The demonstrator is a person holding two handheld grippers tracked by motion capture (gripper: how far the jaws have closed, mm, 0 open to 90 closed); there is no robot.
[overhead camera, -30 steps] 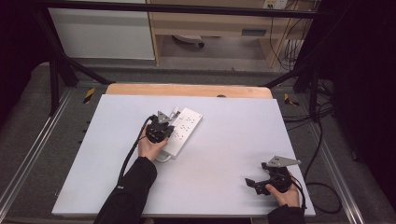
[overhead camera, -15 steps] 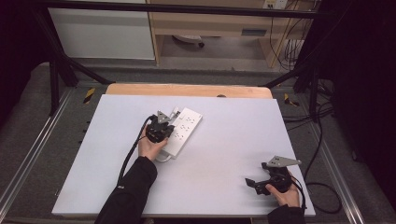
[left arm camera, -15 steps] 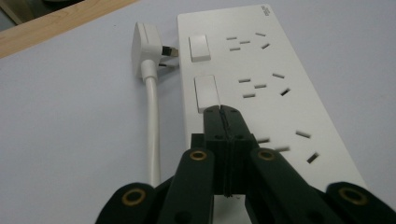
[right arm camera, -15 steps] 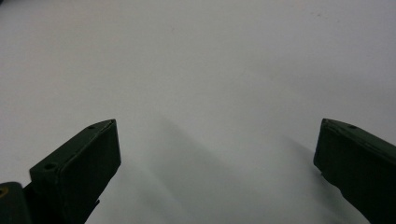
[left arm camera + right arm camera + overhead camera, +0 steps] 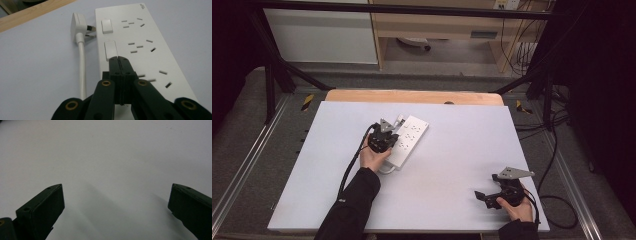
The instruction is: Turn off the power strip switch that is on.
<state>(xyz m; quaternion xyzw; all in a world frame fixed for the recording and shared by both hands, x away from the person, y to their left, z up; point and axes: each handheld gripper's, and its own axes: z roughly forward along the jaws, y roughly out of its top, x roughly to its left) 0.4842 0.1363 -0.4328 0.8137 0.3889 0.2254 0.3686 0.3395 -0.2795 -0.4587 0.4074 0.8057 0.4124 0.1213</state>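
A white power strip (image 5: pixel 408 140) lies slanted on the white table (image 5: pixel 452 150); its rocker switches (image 5: pixel 110 50) and sockets face up in the left gripper view (image 5: pixel 147 47). Its white plug (image 5: pixel 78 25) lies beside its far end, with the cord (image 5: pixel 82 70) running along the strip's side. My left gripper (image 5: pixel 384 137) (image 5: pixel 118 59) is shut with nothing between the jaws; its tips sit at the near end of the second switch. Whether they press on it I cannot tell. My right gripper (image 5: pixel 484 196) (image 5: pixel 116 197) stands open over bare table at the front right.
A wooden edge (image 5: pixel 412 96) borders the table's far side. Black frame rails (image 5: pixel 277 65) and cables (image 5: pixel 557 150) flank the table. A white cabinet (image 5: pixel 322 35) and a wooden shelf (image 5: pixel 447 25) stand behind.
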